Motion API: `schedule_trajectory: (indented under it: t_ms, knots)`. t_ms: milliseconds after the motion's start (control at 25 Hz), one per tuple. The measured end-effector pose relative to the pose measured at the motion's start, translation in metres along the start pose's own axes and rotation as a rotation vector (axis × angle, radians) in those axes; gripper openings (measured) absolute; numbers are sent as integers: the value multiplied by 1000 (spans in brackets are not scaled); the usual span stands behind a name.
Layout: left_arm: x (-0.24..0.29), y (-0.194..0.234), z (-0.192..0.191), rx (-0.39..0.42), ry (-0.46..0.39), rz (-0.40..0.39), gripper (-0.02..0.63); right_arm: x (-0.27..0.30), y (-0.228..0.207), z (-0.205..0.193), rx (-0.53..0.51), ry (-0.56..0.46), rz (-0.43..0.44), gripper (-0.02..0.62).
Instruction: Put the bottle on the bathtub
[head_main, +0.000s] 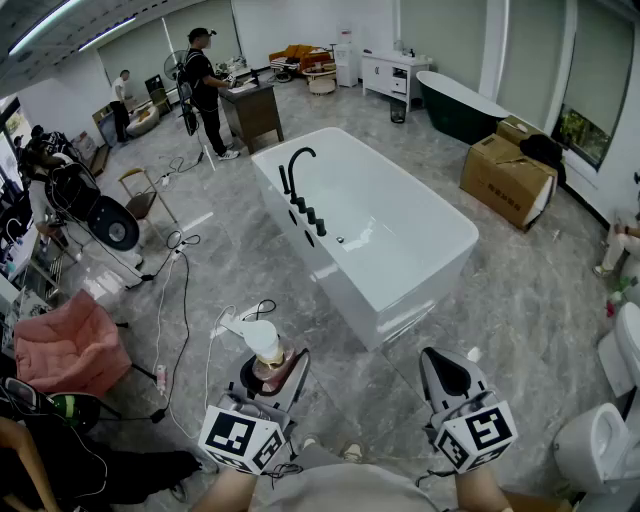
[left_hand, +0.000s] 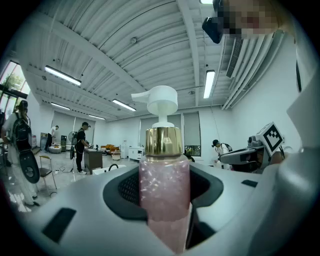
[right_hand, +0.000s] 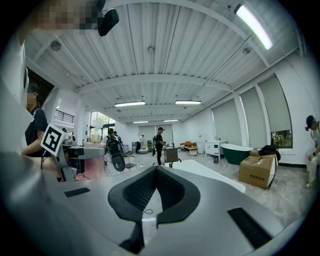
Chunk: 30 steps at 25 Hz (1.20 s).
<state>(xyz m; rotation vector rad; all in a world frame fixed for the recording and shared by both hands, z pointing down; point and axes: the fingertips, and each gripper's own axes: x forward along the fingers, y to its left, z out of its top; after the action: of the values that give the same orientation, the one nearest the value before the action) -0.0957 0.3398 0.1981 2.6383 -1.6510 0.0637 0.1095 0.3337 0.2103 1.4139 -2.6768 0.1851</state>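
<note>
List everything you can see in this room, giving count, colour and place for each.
bottle: one, pink with gold collar and white pump, in the left gripper
white bathtub: one, white, centre of floor
faucet: one, black, on white bathtub's rim
dark bathtub: one, dark green, far right
cardboard box: one, brown, right of white bathtub
armchair: one, pink, far left
toilet: one, white, lower right
left gripper: one, grey, shut on the bottle
right gripper: one, grey, shut, empty
</note>
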Motion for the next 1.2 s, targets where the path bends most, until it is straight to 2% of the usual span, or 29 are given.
schedule_trajectory:
  t_ms: [120,560,760,1200]
  knots:
    - [-1,2,0,1,-5,14,213,0,-4,-3,41,-5,-11,26]
    - [2,-2,-6,-6,7,-6,213,0,-14,-13,62,13,-26,27]
    - [20,-3,-14,5,6,-32,213,5,-16,-22,93,11,-18,26]
    - [69,10,-8,27,-45,-78,215,42,-42,-32,88,43,-27,27]
